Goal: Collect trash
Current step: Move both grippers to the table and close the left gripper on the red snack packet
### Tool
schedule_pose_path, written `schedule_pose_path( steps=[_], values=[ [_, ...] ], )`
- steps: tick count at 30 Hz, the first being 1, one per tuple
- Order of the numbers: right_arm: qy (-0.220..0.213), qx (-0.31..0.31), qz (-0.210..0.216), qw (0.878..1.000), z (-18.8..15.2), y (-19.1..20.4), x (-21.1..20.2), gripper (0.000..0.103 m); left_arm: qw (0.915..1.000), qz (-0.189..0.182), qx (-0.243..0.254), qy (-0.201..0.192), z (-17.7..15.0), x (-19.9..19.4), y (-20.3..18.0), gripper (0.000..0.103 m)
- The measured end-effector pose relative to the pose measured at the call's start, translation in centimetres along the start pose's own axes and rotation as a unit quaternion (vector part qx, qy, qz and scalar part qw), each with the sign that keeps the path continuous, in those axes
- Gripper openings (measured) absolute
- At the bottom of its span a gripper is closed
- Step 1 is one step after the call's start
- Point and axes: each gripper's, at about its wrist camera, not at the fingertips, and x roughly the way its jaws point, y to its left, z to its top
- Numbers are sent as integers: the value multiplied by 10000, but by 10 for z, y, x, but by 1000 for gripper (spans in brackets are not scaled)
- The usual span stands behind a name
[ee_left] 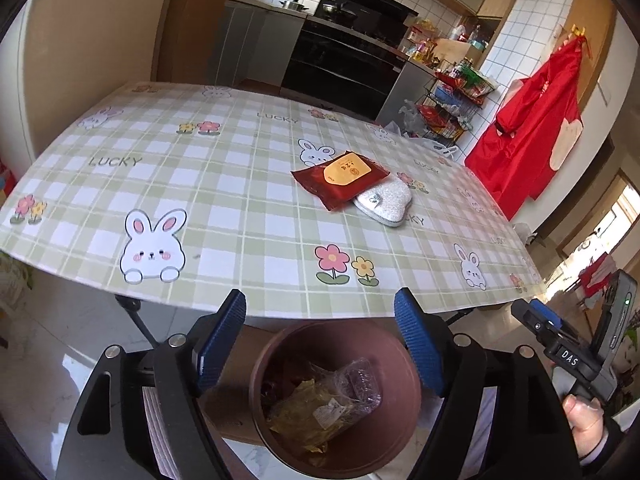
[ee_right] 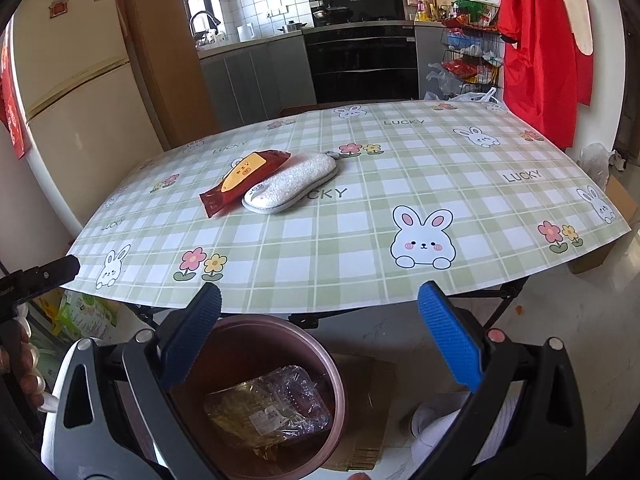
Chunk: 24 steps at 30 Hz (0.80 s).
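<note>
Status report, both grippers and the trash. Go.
Left gripper open, empty, over bin. Right gripper open, empty. Clear wrappers binned. Red packet on table, overlapping white sponge. Path clear.

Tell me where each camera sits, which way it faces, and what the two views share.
Left wrist: on the left gripper, jaws open and empty, above the bin, facing table and kitchen; the right gripper and a hand show at right.
Right wrist: on the right gripper, open, empty, same aim; a hand shows at left.
Shared: bin, red packet, grey sponge.
</note>
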Motion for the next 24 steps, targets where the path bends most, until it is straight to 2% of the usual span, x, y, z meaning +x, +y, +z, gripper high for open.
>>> schedule_pose_path(
  steps=[4,7,10,15,17,21,24],
  values=[
    [66,-71,-82,9999,20,-3,18,97,9984,27,561,77,28,25,-8,75],
    [104,-66,-86,9999,39,-8,36,97,9934,59,1128,173,50,53,-22,75],
    [173,-75,-125,9997,56,-11,55,97,9856,24,1665,305,70,89,-36,78],
    [333,55,-136,9993,78,-23,83,97,9675,-301,2391,771,107,157,-50,80],
    [350,119,-154,9992,84,-28,91,97,9636,-325,2532,796,123,180,-52,80],
    [393,195,-241,9987,92,-38,105,97,9618,-780,2409,1039,148,214,-51,80],
    [480,300,-281,9980,94,-46,115,97,9574,-789,2500,1211,154,239,-52,81]
  ],
)
